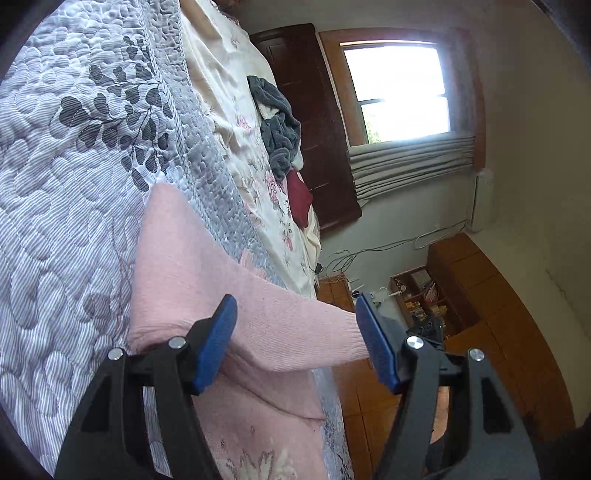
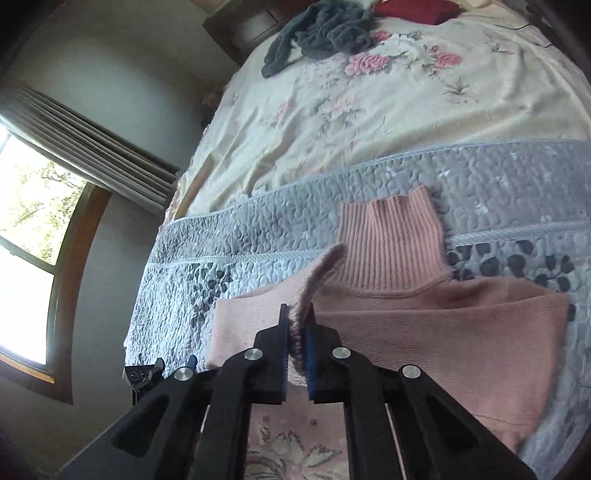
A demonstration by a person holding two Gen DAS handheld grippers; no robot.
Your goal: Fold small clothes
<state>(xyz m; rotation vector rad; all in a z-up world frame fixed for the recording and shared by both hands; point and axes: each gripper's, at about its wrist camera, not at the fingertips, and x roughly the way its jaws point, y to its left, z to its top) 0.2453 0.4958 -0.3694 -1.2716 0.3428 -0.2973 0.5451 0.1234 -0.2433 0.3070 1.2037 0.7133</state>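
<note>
A small pink knit turtleneck sweater (image 2: 436, 328) lies on the grey quilted bedspread (image 2: 258, 236), its ribbed collar (image 2: 391, 247) pointing up the bed. My right gripper (image 2: 297, 321) is shut on a raised fold of the sweater's pink sleeve (image 2: 321, 273), which stands up between the blue pads. In the left wrist view the same sweater (image 1: 173, 266) spreads over the quilt (image 1: 55, 184), and one sleeve (image 1: 295, 332) stretches across the gap of my left gripper (image 1: 295, 325). Its blue pads stand wide apart, open, with the sleeve cuff near the right pad (image 1: 373, 339).
A floral cream sheet (image 2: 369, 110) covers the far part of the bed, with a dark grey garment (image 2: 321, 33) and a dark red one (image 2: 417, 9) heaped on it. Beyond the bed edge are a window (image 1: 399, 88), a wooden floor and a shelf unit (image 1: 424, 295).
</note>
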